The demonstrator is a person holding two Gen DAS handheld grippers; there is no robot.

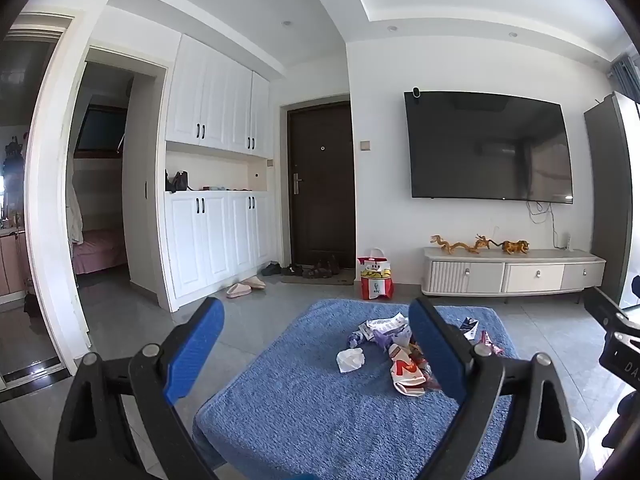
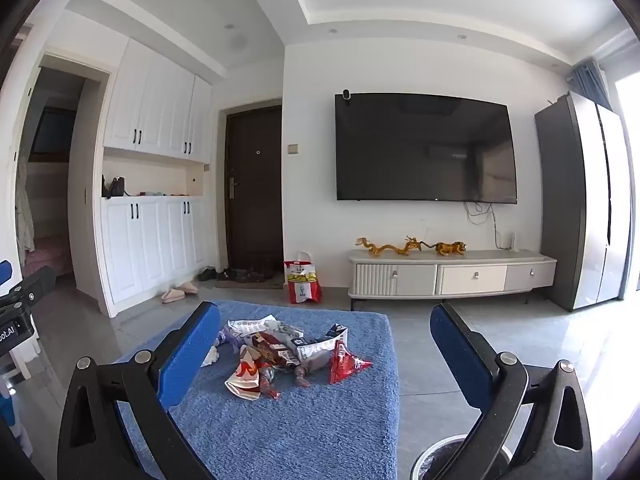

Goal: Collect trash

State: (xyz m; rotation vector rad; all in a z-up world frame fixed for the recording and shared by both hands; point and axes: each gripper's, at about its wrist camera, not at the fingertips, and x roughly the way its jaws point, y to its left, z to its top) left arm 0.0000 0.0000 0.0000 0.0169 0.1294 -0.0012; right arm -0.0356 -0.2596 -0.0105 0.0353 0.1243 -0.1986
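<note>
Both wrist cameras sit side by side, near and just above the fluffy blue cloth-covered table (image 1: 304, 400) (image 2: 320, 420), facing the wall-mounted black television (image 1: 488, 146) (image 2: 424, 148).

The pile of wrappers (image 2: 288, 354) lies on the towel-covered worktop (image 2: 312, 432), toward its far half. A crumpled tissue (image 1: 351, 360) lies at the pile's 9 o'clock, just beside it. A foil packet (image 2: 346, 362) lies at the pile's 3 o'clock edge. Beyond the worktop at 12 o'clock, a paper bag (image 2: 303, 282) stands on the floor against the wall. The TV cabinet (image 2: 452, 274) stands at 1 o'clock, with the television (image 2: 424, 148) on the wall above it. The door (image 2: 254, 188) is at 11 o'clock, shoes (image 2: 240, 275) on the floor before it. A bin (image 2: 448, 462) stands on the floor at the worktop's 4 o'clock.
</note>
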